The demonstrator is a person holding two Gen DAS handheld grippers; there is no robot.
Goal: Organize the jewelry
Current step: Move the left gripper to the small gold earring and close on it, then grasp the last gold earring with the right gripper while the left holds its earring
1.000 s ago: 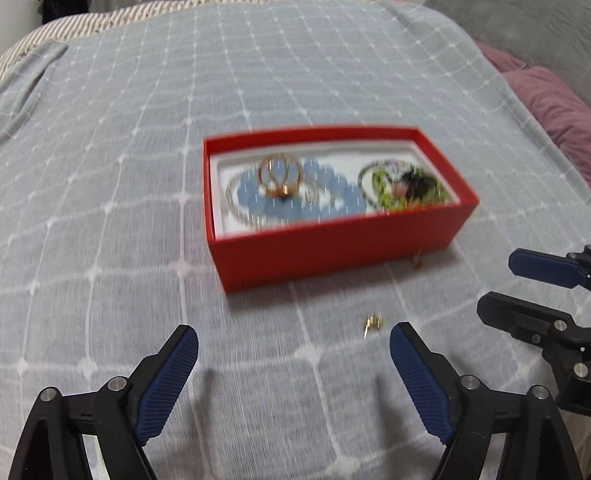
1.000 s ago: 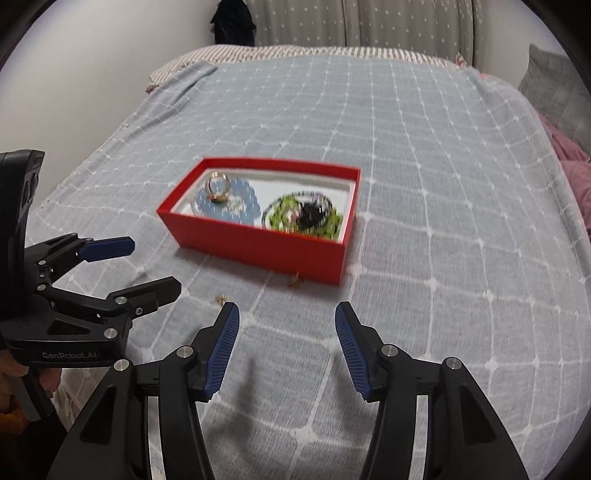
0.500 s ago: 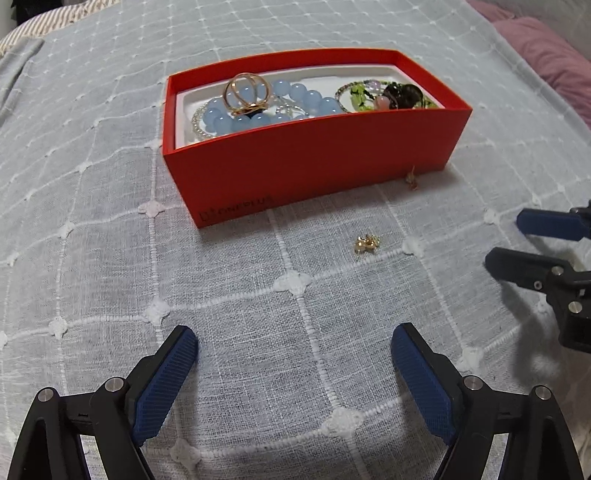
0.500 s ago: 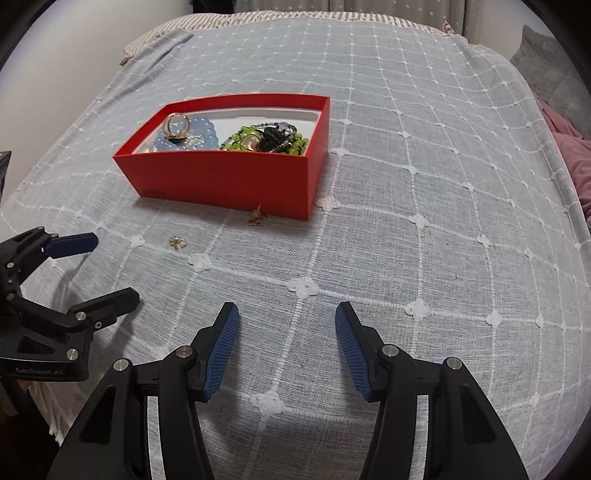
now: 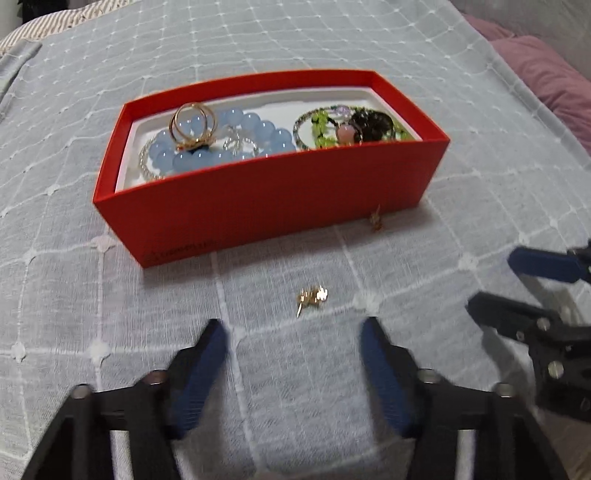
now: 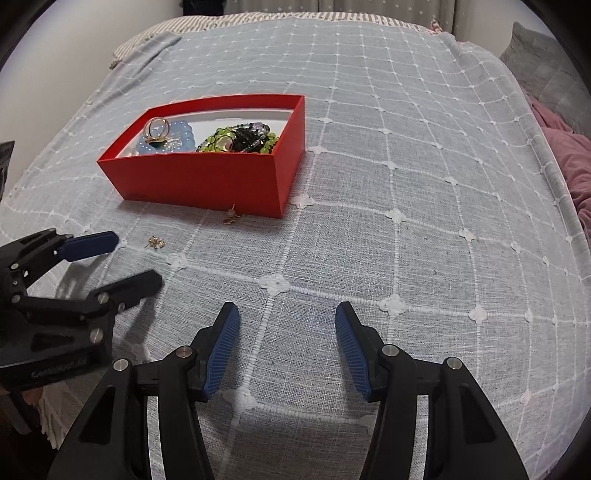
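Observation:
A red box (image 5: 258, 210) (image 6: 203, 181) sits on the grey bedspread, holding a blue bead bracelet (image 5: 258, 125), a gold ring (image 5: 192, 122) and a green bead bracelet (image 5: 321, 125). A small gold earring (image 5: 312, 297) (image 6: 156, 242) lies on the cloth just beyond my left gripper (image 5: 293, 332) (image 6: 138, 258). Its jaws are closing with nothing between them. Another small earring (image 5: 376, 219) (image 6: 231, 217) lies against the box's front wall. My right gripper (image 6: 287, 317) (image 5: 491, 280) hovers open and holds nothing, to the right of the left one.
The grey bedspread (image 6: 406, 184) with its white grid covers the whole bed. Pink bedding (image 5: 546, 74) (image 6: 569, 158) lies at the right edge. A striped pillow (image 6: 258, 18) is at the far end, and a pale wall (image 6: 55, 55) runs along the left.
My left gripper has come nearer to the loose earring and its jaws have narrowed. The right gripper has dropped lower, its opening unchanged.

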